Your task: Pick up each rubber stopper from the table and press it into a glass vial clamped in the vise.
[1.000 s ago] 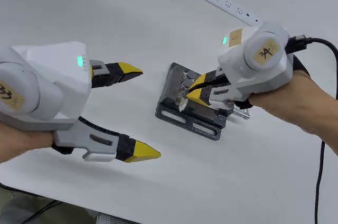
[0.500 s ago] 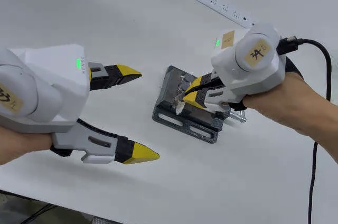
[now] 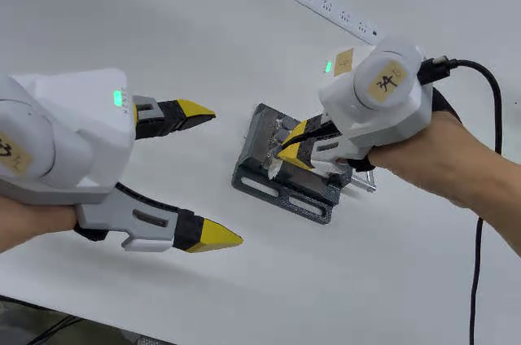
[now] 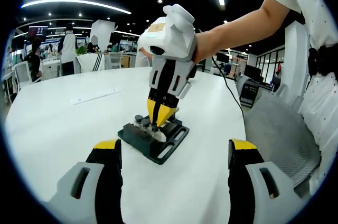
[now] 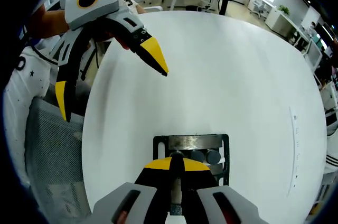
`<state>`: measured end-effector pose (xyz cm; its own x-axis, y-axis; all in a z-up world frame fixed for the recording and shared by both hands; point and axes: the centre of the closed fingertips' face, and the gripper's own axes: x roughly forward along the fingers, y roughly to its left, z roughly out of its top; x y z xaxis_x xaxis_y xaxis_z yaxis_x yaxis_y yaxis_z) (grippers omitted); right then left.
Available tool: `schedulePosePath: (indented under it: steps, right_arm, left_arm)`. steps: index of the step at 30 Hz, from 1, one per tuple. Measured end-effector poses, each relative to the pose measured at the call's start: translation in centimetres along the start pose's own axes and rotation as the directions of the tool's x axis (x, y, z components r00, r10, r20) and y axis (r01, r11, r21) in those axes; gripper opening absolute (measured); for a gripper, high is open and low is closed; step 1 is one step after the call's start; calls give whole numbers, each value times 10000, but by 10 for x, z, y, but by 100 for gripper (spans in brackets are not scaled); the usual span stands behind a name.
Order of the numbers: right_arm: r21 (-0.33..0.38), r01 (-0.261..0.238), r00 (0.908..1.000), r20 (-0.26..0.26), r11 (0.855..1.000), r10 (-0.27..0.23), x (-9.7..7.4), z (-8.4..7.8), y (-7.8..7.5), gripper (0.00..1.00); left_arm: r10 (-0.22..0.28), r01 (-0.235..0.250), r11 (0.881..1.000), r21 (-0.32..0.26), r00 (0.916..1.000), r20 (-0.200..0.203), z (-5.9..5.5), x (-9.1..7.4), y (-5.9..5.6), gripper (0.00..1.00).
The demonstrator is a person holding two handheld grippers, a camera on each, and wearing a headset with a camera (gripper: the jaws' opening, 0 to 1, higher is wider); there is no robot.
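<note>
A dark metal vise sits mid-table with small glass vials clamped in a row. My right gripper points down onto the vial at the near end, its jaws shut on a dark rubber stopper. Beside it, two vials carry grey stoppers. The left gripper view shows the right gripper over the vise. My left gripper hovers wide open to the left of the vise, holding nothing; its yellow fingertips appear in the right gripper view.
A white power strip lies at the far side of the white table. A black cable trails from the right gripper along the right edge. Bare tabletop surrounds the vise. People and office desks stand in the background.
The right gripper has edged slightly lower onto the near vial at the vise. The left gripper stays open in place; the head camera shifted a little.
</note>
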<state>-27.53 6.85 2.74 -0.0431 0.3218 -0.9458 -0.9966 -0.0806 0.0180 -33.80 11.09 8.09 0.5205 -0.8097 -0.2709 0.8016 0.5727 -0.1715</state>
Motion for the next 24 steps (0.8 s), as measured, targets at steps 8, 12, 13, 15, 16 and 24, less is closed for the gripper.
schedulePosePath:
  steps: [8,12,13,15,16,24]
  right_arm:
    - [116,-175,9996,-212,9998,177,1,1,-1,0]
    - [15,-185,9993,-310,9998,185,1,1,-1,0]
    - [16,-183,9993,-340,9998,183,1,1,-1,0]
    - [-17,-198,9989,-420,9998,197,1,1,-1,0]
    - [-8,-214,9988,-438,9998,214,1,2,-2,0]
    - [-97,-297,9976,-632,9995,290,2,2,-1,0]
  left_arm:
    - [65,-65,10000,-29,10000,56,0,-1,2,82]
    - [105,-105,9999,-37,9999,113,2,-1,4,82]
    - [109,-109,9999,-37,9999,115,2,-1,4,82]
    - [106,-106,9999,-39,9999,136,2,-1,4,82]
    - [104,-104,9999,-34,9999,137,3,-1,4,82]
    - [106,-106,9999,-18,9998,148,3,-1,4,82]
